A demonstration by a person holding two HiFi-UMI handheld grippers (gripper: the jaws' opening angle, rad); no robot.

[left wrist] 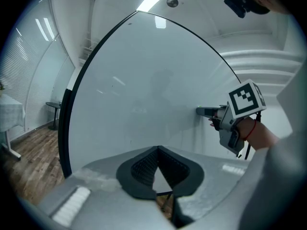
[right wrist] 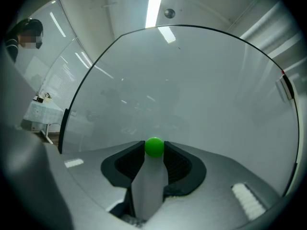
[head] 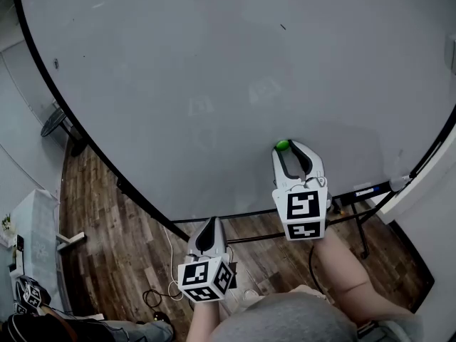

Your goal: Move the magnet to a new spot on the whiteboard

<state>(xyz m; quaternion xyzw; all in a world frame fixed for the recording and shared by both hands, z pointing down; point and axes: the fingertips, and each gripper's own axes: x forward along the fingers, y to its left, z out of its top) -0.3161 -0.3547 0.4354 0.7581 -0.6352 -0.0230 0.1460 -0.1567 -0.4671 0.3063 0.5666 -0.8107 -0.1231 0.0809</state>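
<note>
Magnet (head: 283,145) on whiteboard (head: 214,84), between right claw (head: 293,149) tips.

Left gripper (left wrist: 157,149) closed, right gripper (right wrist: 154,148) clamped

I see a bright green magnet (right wrist: 154,147), a white whiteboard (head: 214,84) framed in black, and a brown wood-plank floor (head: 107,219).

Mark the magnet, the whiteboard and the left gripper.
magnet (right wrist: 154,147): right gripper view, centre of the green ball.
whiteboard (head: 214,63): head view, bare board surface.
left gripper (left wrist: 157,149): left gripper view, where its fingertips meet.
</note>
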